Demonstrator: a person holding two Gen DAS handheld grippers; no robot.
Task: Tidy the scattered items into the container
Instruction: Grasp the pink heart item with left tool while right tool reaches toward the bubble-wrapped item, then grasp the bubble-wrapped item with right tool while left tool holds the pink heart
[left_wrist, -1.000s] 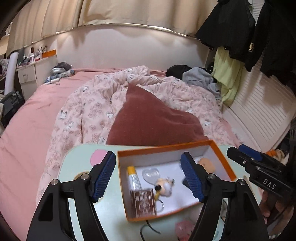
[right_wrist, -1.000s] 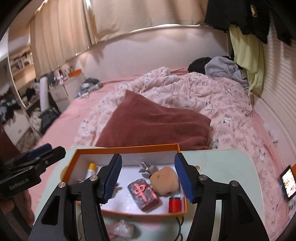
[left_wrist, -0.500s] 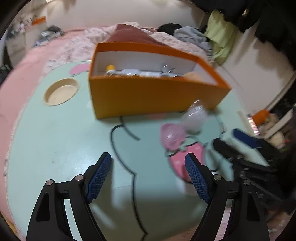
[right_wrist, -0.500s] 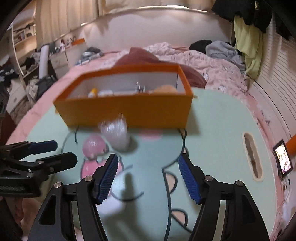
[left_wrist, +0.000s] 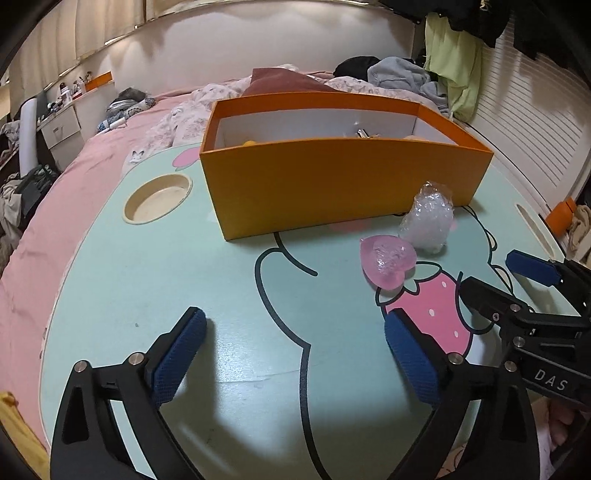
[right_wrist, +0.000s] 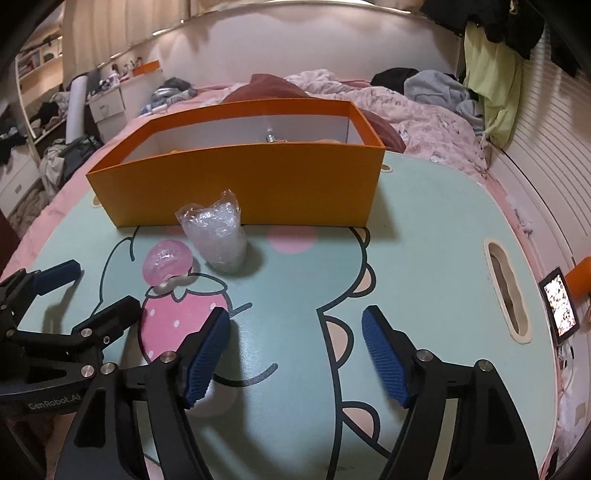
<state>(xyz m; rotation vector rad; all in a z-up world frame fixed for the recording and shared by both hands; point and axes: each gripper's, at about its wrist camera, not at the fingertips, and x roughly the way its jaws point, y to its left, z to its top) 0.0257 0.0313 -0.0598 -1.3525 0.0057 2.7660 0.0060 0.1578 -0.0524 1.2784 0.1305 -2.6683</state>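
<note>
Heart: a translucent pink heart-shaped piece (left_wrist: 388, 259) with a bumpy, glossy surface is seen lying flat on the tray table (left_wrist: 155, 280), at the top of the printed strawberry.
Bundle: a clear bubble-wrap bundle (left_wrist: 428, 218) is seen standing upright, gathered to a crumpled peak at its top; what it wraps cannot be told.
Container: an orange box (left_wrist: 332, 184) with a white inside is set open-topped at the far side of the table; only slivers of its contents are shown over the near wall.
Spacing: the bundle is placed just before the box's near wall, and the heart just beside the bundle, on the nearer side.
Left gripper (left_wrist: 295, 354): its blue-padded jaws are opening and are spread very wide; nothing is held between them, only bare table. The heart is found at about one o'clock from it, the bundle farther along the same line.
Right gripper (right_wrist: 295, 343): its jaws are opening, moderately parted, with nothing between them. The heart (right_wrist: 168, 261) is found at about ten o'clock, the bundle (right_wrist: 218, 236) at eleven, the box (right_wrist: 236, 181) at twelve.
Contact: neither item is touched by either gripper.
</note>
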